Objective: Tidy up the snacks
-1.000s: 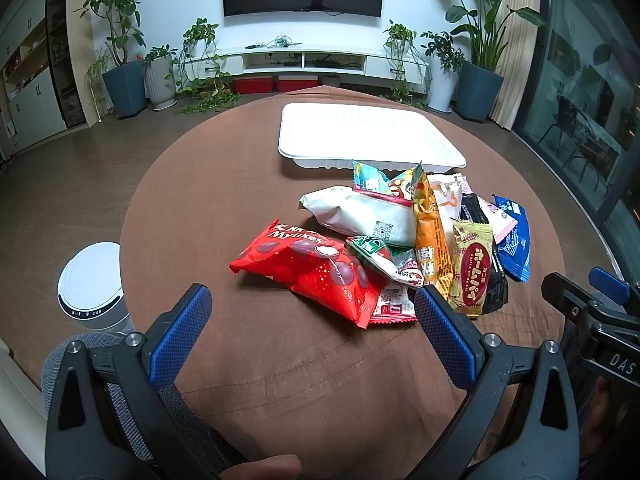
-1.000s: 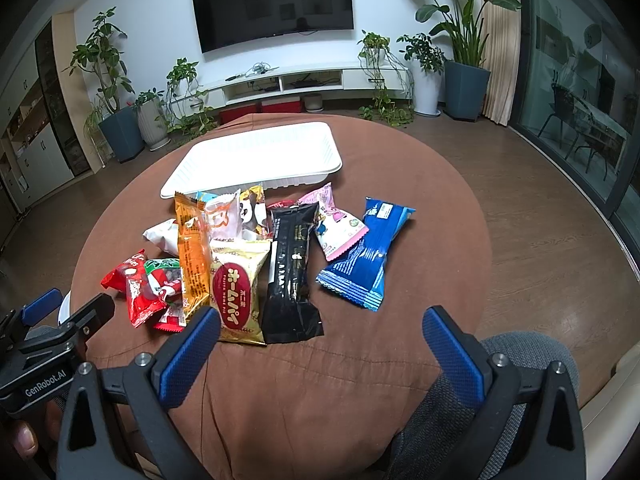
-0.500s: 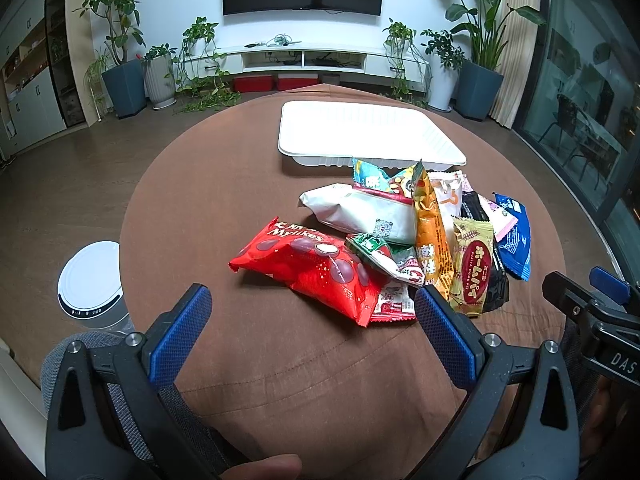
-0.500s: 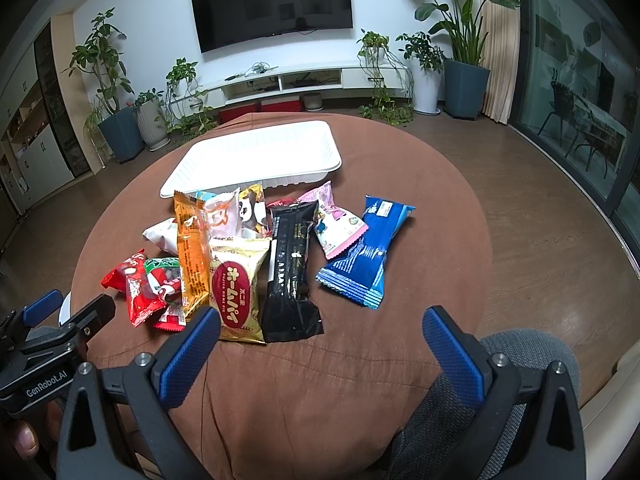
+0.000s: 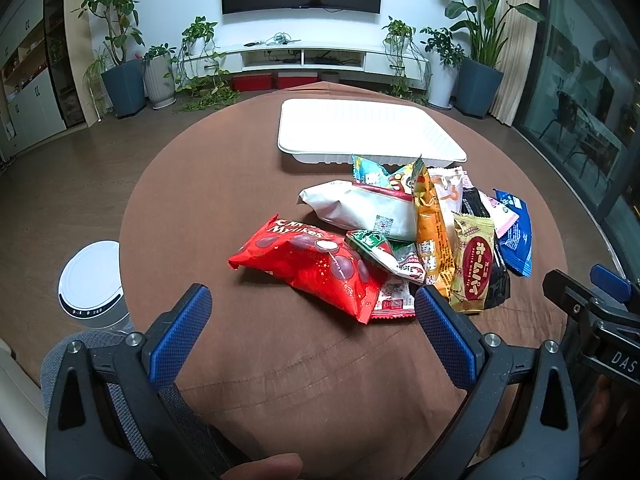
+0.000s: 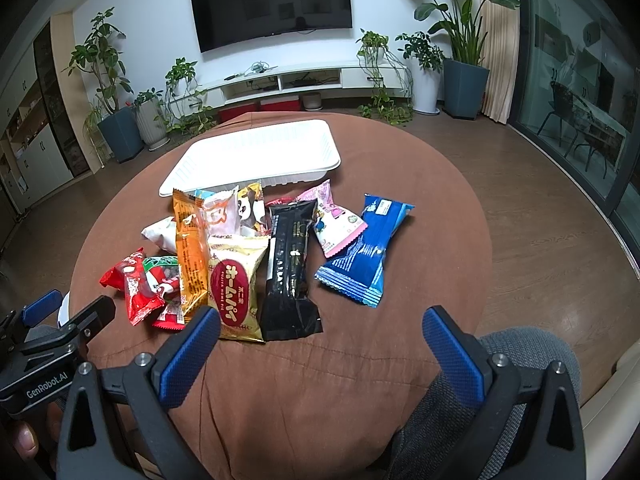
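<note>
Lying heaped, about ten snack packets [image 6: 240, 264], one white tray [image 6: 256, 156], two open grippers [image 5: 312, 320] [image 6: 320, 340].

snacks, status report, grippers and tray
Left gripper and right gripper open, holding nothing. Snack pile untouched on table. White tray empty, path clear.

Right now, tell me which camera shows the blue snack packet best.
The right wrist view: the blue snack packet lies whole and unobstructed at the right end of the pile. In the left wrist view the same packet sits at the far edge, foreshortened and partly hidden behind the pink packet.
</note>
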### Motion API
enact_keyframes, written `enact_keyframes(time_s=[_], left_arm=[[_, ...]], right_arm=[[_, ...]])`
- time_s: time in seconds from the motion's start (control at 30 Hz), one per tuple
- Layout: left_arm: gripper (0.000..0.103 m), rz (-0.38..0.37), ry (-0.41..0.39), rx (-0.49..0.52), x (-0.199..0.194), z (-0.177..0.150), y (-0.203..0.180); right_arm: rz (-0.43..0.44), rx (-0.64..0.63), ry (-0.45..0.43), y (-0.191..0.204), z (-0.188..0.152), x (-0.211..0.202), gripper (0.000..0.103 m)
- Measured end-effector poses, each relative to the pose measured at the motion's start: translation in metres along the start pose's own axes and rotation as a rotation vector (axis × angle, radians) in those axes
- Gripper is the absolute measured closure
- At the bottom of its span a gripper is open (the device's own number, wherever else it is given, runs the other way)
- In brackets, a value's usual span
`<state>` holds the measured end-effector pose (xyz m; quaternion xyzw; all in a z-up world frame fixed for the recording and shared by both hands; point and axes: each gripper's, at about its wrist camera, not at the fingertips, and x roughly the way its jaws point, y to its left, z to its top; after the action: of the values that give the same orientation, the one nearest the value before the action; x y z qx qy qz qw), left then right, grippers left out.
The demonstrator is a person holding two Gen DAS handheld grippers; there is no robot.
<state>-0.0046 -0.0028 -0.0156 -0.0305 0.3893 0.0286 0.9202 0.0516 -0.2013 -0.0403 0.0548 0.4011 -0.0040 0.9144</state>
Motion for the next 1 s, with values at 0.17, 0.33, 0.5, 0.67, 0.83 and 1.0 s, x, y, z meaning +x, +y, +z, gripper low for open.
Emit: enact_keyframes(time_s=[0.17,0.33,0.5,0.67,0.83,1.0], left_arm=[[0.000,0.002,0.005,0.001,0.000,0.001,0.001],[0.000,0.003,0.006,0.001,0.000,0.001,0.001],[0.000,0.007,0.011,0.002,0.002,0.001,0.002],[0.000,0.007,0.017,0.004,0.003,0.001,0.002],[0.000,-0.080,0.021,-0.015,0.007,0.002,0.007],[0.000,-0.088,-0.074,0.078,0.003,-0.014,0.004]], right_arm=[[-0.001,0.002,-0.002,0.001,-0.001,0.000,0.000],[0.001,0.005,-0.001,0.001,-0.003,0.002,0.000],[0.000,0.005,0.000,0.001,-0.003,0.002,0.000],[0.005,0.006,0.002,0.001,-0.002,0.002,0.000],[0.028,0.009,-0.006,-0.008,0.001,0.000,0.000],[0.123,0.055,-0.093,-0.032,0.008,-0.011,0.000]])
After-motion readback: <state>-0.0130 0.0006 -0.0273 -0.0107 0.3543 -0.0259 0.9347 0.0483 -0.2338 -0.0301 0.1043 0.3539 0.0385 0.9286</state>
